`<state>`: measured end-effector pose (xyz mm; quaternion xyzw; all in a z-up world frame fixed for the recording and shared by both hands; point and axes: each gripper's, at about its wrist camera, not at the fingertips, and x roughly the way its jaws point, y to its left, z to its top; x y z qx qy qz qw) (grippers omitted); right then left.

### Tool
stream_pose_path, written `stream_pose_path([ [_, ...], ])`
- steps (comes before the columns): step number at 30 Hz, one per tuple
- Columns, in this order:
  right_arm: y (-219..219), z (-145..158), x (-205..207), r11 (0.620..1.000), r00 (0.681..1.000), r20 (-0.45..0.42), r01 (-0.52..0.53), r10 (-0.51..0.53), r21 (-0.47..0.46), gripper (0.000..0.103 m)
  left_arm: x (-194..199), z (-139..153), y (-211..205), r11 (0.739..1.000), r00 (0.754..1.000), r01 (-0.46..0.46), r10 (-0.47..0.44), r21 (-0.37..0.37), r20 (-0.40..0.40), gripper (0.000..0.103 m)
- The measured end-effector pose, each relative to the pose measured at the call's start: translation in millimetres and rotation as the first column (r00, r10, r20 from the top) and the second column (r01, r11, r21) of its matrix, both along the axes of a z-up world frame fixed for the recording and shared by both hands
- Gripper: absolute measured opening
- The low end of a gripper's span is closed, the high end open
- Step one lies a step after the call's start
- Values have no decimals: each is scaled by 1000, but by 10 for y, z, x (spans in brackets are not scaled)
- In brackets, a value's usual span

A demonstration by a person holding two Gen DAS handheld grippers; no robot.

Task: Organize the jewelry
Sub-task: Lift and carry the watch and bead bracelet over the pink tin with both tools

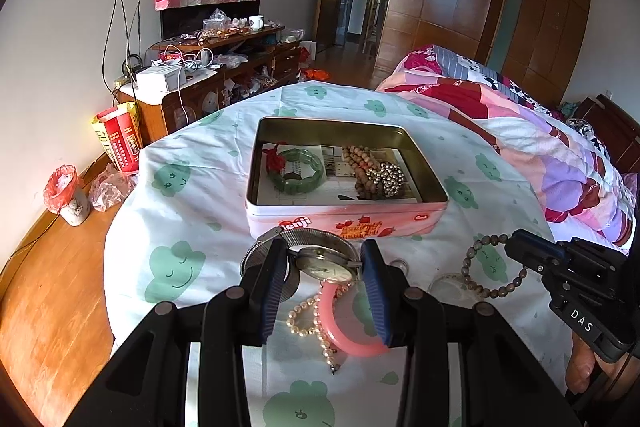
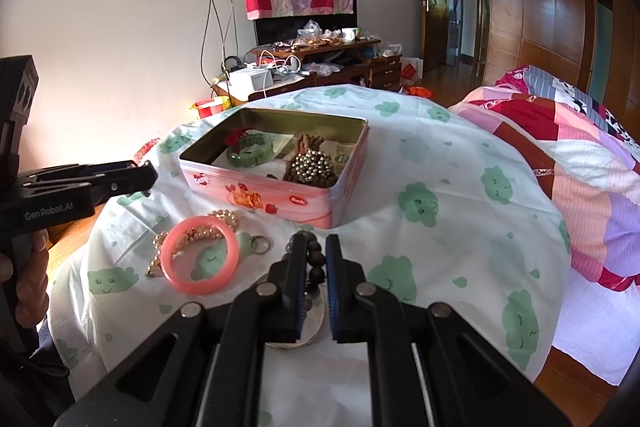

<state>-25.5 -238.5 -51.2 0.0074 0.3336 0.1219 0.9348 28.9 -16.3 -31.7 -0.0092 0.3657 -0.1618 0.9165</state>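
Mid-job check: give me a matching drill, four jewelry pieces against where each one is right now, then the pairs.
Things:
1. silver wristwatch with mesh band
2. green jade-like bracelet
3. pink round bangle
4. dark wooden bead bracelet

Places:
A. lying on the cloth over a pearl strand
B. between the fingers of the right gripper
C. inside the pink rectangular tin box
D. between the fingers of the left gripper

Pairs: 1-D, 2-C, 3-A, 4-B
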Motion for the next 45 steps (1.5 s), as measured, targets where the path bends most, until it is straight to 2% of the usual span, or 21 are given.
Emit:
stream_pose_path([
  [17, 108, 136, 225, 999, 999, 28, -26, 27, -35, 11, 211, 88, 72, 999, 999, -39, 38, 26, 24, 39],
  [31, 218, 392, 601, 997, 996, 73, -43, 48, -65, 11, 592, 236, 63, 995, 996, -70, 66, 70, 61, 39],
  [45, 337, 464, 1059, 996, 995, 88, -38, 45, -82, 11, 1067, 297, -133, 988, 994, -82, 72, 129, 81, 39],
])
